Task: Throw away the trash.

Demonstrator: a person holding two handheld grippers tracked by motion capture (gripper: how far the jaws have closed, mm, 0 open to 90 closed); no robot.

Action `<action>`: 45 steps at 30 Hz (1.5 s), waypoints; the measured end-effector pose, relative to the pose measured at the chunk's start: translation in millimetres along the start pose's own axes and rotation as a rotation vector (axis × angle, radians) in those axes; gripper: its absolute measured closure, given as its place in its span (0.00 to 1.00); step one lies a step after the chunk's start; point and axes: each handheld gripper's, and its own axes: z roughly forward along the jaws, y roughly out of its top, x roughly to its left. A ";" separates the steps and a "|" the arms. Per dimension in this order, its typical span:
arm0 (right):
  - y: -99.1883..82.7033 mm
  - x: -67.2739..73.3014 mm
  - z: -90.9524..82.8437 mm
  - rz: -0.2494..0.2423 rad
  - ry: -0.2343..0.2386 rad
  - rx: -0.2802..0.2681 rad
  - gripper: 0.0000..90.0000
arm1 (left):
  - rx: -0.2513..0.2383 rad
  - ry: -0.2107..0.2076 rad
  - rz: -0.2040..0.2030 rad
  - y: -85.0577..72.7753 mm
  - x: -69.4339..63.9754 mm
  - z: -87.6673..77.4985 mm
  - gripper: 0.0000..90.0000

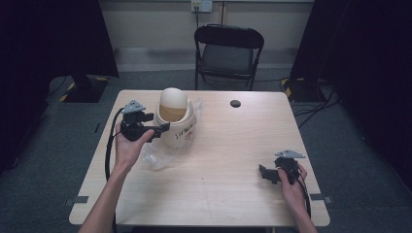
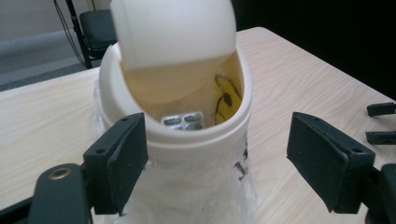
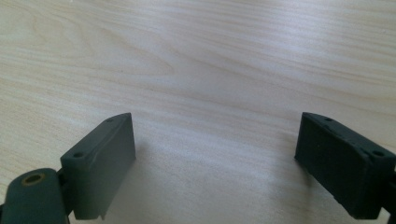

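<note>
A cream bin [image 1: 175,121] with a tipped swing lid stood on a crumpled clear plastic bag [image 1: 158,158] at the far left of the pale wooden desk [image 1: 218,160]. The left gripper [image 1: 163,128] was held level against the bin's side. The right gripper [image 1: 265,172] rested low near the desk's right edge, well apart from the bin. A black folding chair [image 1: 228,53] stood beyond the desk.

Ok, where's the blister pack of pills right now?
The blister pack lies inside the cream bin, just behind its front rim in the left gripper view, under the tilted swing lid; the bin stands on the table's far left.
</note>
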 end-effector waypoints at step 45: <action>0.0 0.0 0.0 0.000 0.000 0.000 0.12 | 0.220 0.108 -0.066 -138.5 20.2 -34.9 0.22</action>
